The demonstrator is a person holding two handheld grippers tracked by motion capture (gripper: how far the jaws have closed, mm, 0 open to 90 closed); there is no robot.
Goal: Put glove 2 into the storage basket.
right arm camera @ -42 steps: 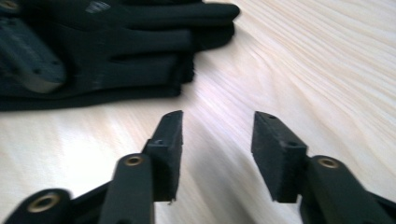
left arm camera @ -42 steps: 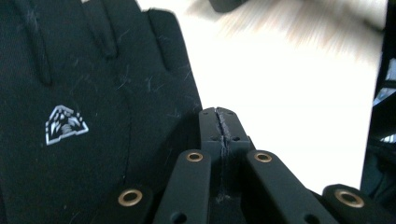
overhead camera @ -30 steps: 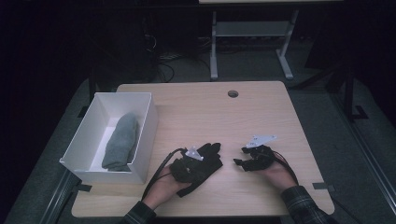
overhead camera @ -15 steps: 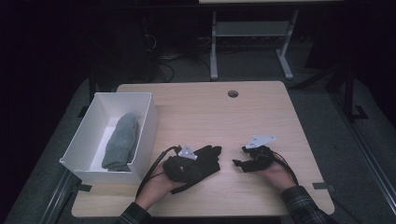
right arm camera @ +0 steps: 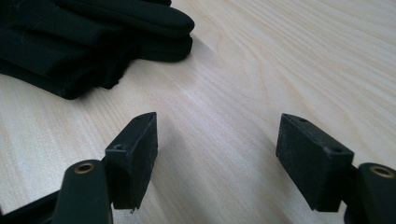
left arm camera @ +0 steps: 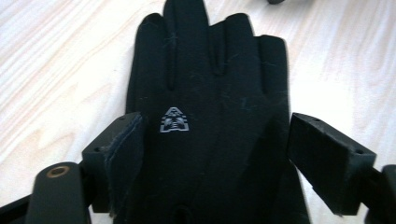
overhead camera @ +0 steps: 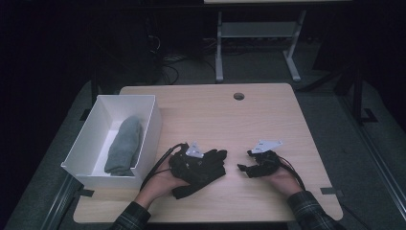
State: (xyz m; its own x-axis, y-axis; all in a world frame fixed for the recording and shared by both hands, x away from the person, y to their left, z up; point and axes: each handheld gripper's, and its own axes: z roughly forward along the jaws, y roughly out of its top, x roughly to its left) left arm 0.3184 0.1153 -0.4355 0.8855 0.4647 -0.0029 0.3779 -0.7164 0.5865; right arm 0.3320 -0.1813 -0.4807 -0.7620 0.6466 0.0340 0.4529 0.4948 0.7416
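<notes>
A pair of black gloves (overhead camera: 210, 168) lies stacked on the wooden table (overhead camera: 230, 120) near its front edge. The top glove (left arm camera: 210, 70) carries a small grey logo, and its fingers point away from me. My left gripper (overhead camera: 197, 162) sits low over the gloves. In the left gripper view that left gripper (left arm camera: 212, 135) is open, with one jaw on each side of the glove's palm. My right gripper (overhead camera: 246, 167) rests to the right of the gloves. It (right arm camera: 219, 130) is open over bare wood, with the glove fingertips (right arm camera: 140, 23) ahead to its left.
A white box (overhead camera: 152, 125) stands at the table's left side with a rolled grey cloth (overhead camera: 125, 143) inside. A cable hole (overhead camera: 238, 96) sits near the far edge. Metal frame legs (overhead camera: 219, 52) stand on the floor beyond the table.
My left gripper and the gloves have shifted slightly left and toward the person. The right gripper has stayed about where it was.
</notes>
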